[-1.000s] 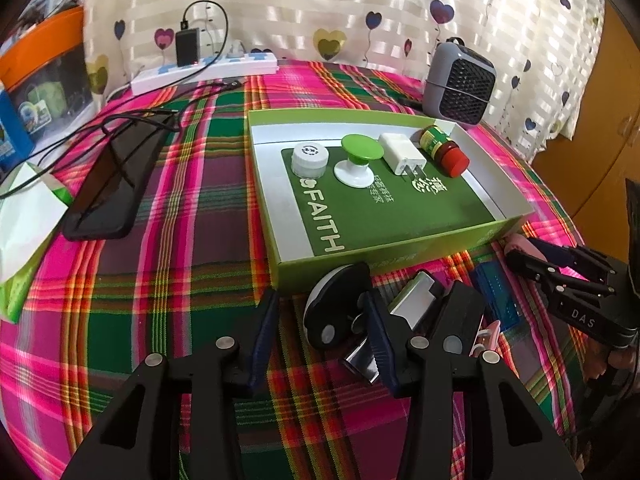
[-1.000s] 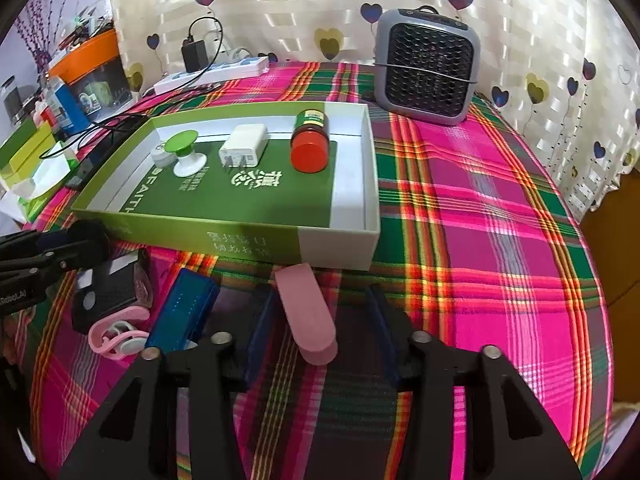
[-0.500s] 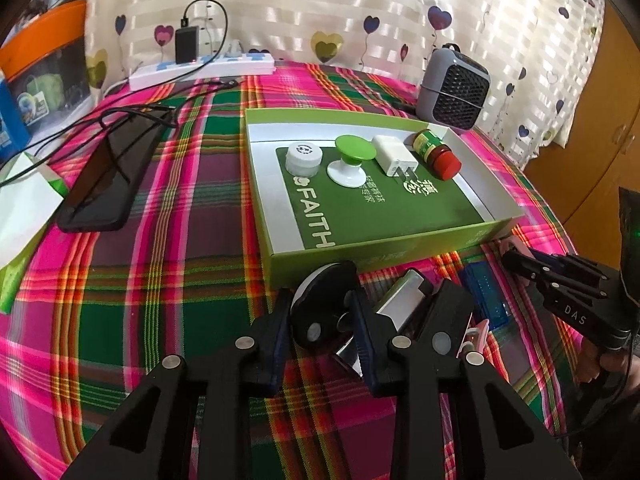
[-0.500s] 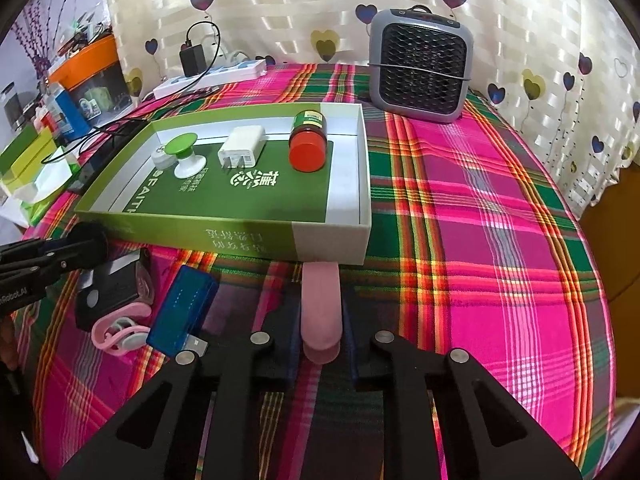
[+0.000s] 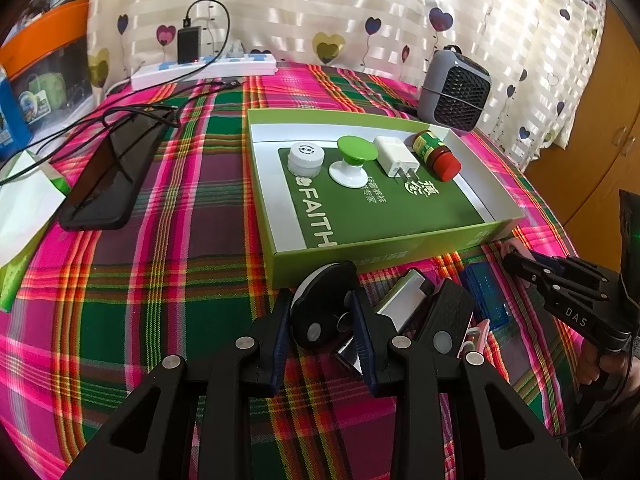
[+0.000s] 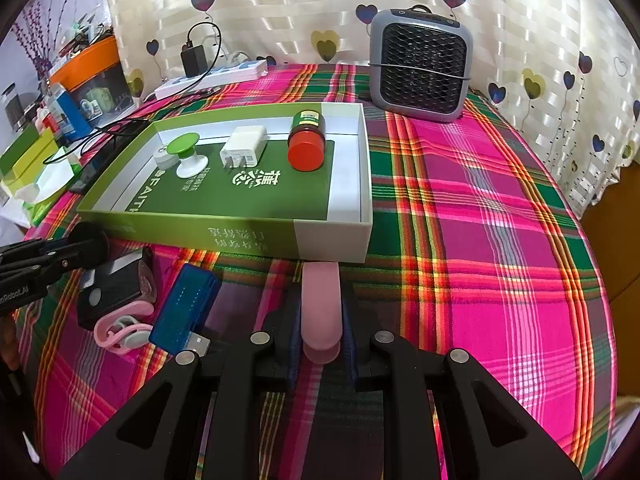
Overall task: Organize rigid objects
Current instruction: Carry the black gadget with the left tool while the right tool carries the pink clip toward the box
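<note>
Four items lie in the box (image 5: 384,240), in a row along its far side: white cap (image 5: 306,158), green knob (image 5: 354,162), charger (image 5: 396,156), red-capped bottle (image 5: 436,156).

Left wrist view: left gripper (image 5: 320,316) has its jaws closed against both sides of a black disc (image 5: 322,308), which sits just in front of the box's near wall. Cannot tell whether the disc is off the cloth (image 5: 160,240) yet. Just right of it, a silver-faced piece (image 5: 404,300) and a black block (image 5: 450,320), close together. Beyond those, a blue stick (image 5: 486,296) and a bit of a pink clip (image 5: 478,334). Right gripper (image 5: 520,264) shows at the right edge. A phone (image 5: 106,184) lies well left of the box; a heater (image 5: 456,94) stands behind it.

Right wrist view: right gripper (image 6: 320,312) has jaws pressed on a pink bar (image 6: 320,304), pointing lengthwise at the box (image 6: 332,236); its far end is at the near wall. To the left on the cloth: blue stick (image 6: 186,312), pink clip (image 6: 120,328), black block (image 6: 112,292).

Progress, judged: four placed; two gripped but not yet boxed; about four more outside. Under halfway. The near half of the box floor is free for them.
</note>
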### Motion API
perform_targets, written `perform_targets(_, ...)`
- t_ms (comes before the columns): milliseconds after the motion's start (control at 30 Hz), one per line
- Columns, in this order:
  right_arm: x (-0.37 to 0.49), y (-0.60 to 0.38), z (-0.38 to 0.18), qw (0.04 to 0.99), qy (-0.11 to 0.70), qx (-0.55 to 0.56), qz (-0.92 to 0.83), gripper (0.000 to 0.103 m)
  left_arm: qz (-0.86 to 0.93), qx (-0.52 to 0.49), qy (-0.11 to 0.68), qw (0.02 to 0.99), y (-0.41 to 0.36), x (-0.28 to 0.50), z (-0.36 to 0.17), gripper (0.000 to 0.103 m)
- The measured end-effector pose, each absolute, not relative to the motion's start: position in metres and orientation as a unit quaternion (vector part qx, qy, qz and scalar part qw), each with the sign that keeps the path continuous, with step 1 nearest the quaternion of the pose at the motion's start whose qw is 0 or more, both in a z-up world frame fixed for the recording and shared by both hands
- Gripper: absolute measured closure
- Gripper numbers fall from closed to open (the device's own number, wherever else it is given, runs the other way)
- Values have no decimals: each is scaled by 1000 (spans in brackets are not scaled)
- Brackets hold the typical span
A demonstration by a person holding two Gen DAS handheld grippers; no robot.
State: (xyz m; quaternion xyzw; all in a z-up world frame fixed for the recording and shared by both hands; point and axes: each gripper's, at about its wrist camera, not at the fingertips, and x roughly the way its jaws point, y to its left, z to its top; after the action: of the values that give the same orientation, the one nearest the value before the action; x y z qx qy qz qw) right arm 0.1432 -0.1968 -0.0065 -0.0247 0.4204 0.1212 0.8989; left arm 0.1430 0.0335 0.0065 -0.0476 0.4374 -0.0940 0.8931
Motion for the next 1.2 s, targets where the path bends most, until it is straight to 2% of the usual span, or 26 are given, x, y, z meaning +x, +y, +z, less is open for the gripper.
perform_targets(767,132,-198,7,905,404,-15,133,85,-89,-43,417,904,36,133,26,75)
perform_targets(1200,131,-193,40,917,370,-15,148,85,-92,-26,388,916,30,135,56,75)
